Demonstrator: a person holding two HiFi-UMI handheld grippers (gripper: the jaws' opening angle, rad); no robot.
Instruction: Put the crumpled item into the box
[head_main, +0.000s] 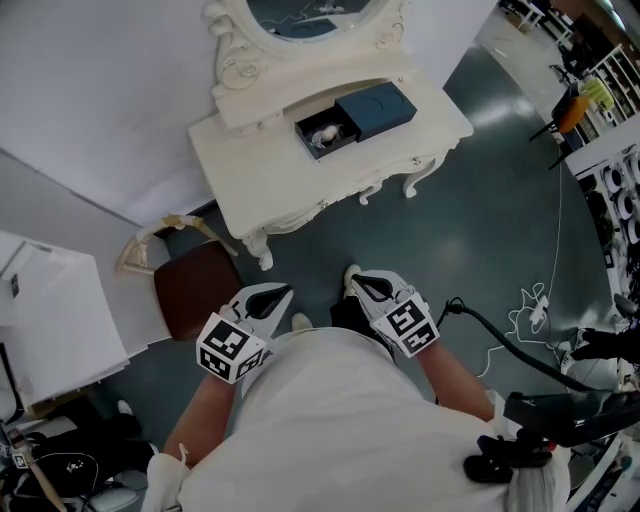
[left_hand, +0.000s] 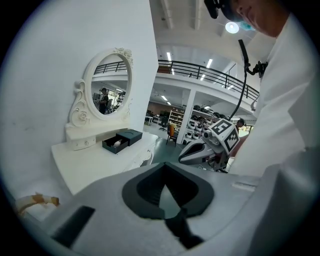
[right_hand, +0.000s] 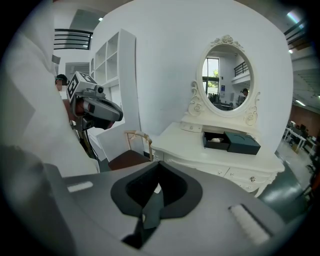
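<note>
The person's white-clad torso (head_main: 340, 420) fills the bottom of the head view, nearest the lens and standing well back from the furniture. Beyond it spreads the grey-green floor (head_main: 480, 230), and past that the white counter (head_main: 260, 170), a carved dressing piece set against the wall with an oval mirror (head_main: 300, 15) rising from its back edge. A brown-seated chair (head_main: 195, 290) stands off the counter's left end, out of the way of anyone stepping up to the front.

The left claw (head_main: 275, 292) and right claw (head_main: 362, 283) are both drawn in close to the chest, pointing ahead and somewhat down toward the counter. Each claw's own view shows its jaws clenched together with nothing between them. That reads as a carrying or resting posture, not a reach: the counter is too far off for either claw to work on it from here.

On the counter, near the mirror's base, sits the dark box (head_main: 338, 148), open, with its dark lid (head_main: 376, 108) lying just beside it on the right, probably so the opening is free. The crumpled item (head_main: 324, 135), small and whitish, lies inside the box. On that showing the placing looks done, which would explain the empty claws.
</note>
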